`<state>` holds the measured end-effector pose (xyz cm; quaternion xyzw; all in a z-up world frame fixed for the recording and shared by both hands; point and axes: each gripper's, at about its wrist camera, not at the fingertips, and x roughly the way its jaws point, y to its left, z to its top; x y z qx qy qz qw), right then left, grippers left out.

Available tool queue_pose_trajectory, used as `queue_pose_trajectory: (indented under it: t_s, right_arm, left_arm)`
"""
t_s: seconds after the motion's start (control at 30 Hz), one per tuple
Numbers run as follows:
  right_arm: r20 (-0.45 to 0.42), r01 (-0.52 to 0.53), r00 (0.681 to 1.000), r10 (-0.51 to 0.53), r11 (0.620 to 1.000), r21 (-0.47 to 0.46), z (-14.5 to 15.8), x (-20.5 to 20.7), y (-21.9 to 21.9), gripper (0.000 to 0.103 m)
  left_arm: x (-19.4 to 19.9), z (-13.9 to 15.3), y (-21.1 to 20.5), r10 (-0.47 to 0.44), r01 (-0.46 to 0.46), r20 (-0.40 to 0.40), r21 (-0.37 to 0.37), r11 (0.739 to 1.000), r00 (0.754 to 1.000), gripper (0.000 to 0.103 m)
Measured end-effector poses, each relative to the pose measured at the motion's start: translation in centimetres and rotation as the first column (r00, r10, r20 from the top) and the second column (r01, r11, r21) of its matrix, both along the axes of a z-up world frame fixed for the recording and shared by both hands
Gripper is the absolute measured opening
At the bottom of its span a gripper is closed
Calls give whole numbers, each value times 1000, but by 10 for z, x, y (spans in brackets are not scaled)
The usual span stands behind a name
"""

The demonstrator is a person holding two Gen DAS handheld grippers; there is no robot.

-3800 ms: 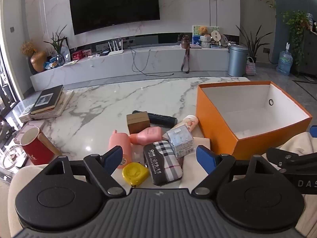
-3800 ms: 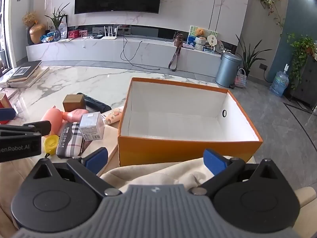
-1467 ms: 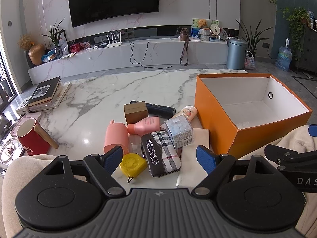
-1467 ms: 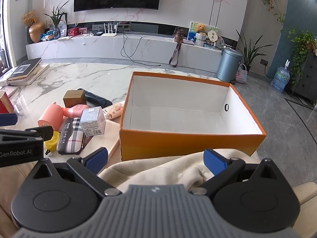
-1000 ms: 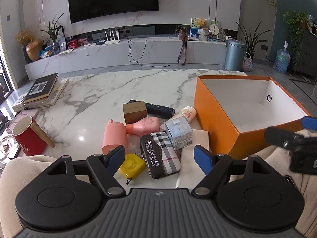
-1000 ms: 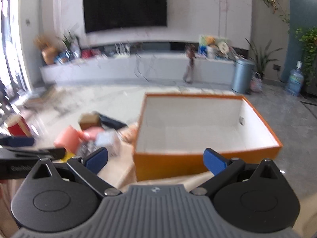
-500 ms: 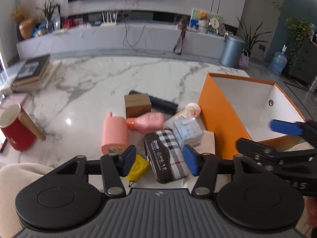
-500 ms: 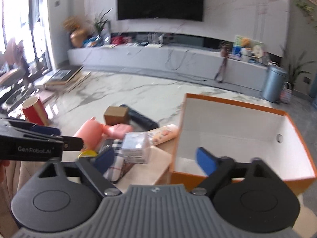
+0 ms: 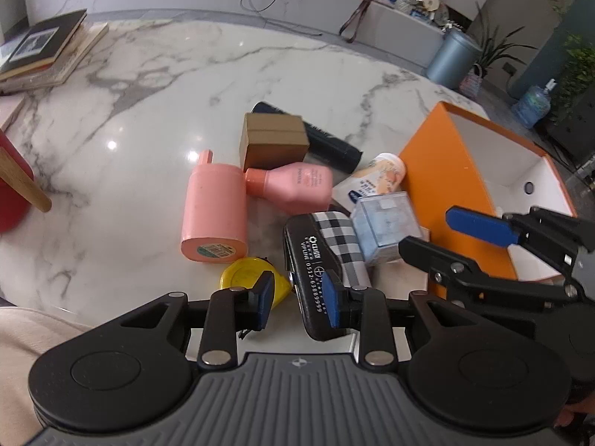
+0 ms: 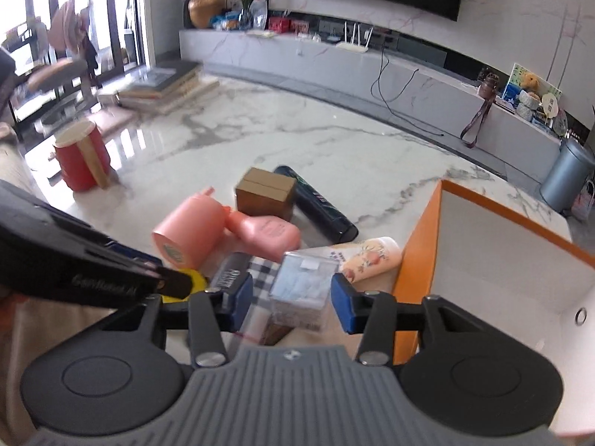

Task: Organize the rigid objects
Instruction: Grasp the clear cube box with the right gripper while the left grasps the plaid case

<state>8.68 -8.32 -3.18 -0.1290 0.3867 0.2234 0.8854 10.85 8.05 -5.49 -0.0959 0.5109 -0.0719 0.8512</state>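
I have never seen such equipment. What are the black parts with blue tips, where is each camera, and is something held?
A person holds a gripper in each hand; each carries a camera looking along its two blue-tipped fingers. One picture comes from the left gripper, one from the right gripper. On the table lie a plaid case, a yellow tape measure and a clear box, beside an orange box. The left fingers are shut, empty. The right fingers are closing around the clear box, not yet touching.

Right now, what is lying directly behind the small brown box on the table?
A dark tube lies behind the brown box, slanting toward the orange box. Its left end is covered by the brown box, so I cannot see that end.
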Motion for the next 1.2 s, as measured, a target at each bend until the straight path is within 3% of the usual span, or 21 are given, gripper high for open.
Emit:
queue_pose_trajectory:
  t_s: [0.27,0.37,0.53,0.7,0.87,1.0,1.07,1.2]
  right_arm:
    - [-58,-31,998,27,996,-82,-20,25,12,48]
    - [-60,-9,998,4,996,-92,-24,34,13,57]
    - [-81,4,997,-11,996,-88,-24,43,16,57]
    - [-134,20,991,-28,998,-57,-23,46,15,69]
    - [-123,26,992,-36,996,-86,-29,48,16,72]
    - [-136,15,990,-27,996,-93,-29,48,19,70]
    - [-163,3,986,-18,996,-94,-31,49,21,69]
    - [-180,27,983,-42,996,-87,-37,52,18,55]
  left_arm:
    - [13,-15,2,35,-35,-19,4,999,999,40]
    - [17,-15,5,59,-59,-15,5,998,998,40]
    - [21,-16,10,96,-96,-16,2,995,995,40]
    - [21,-17,17,145,-146,-31,-6,989,989,40]
    - [21,-17,15,143,-143,-31,9,990,989,40]
    - [19,-17,18,165,-164,-33,13,986,986,41]
    - [18,-15,19,169,-169,-26,1,986,985,51]
    - [18,-14,16,155,-154,-21,13,988,988,52]
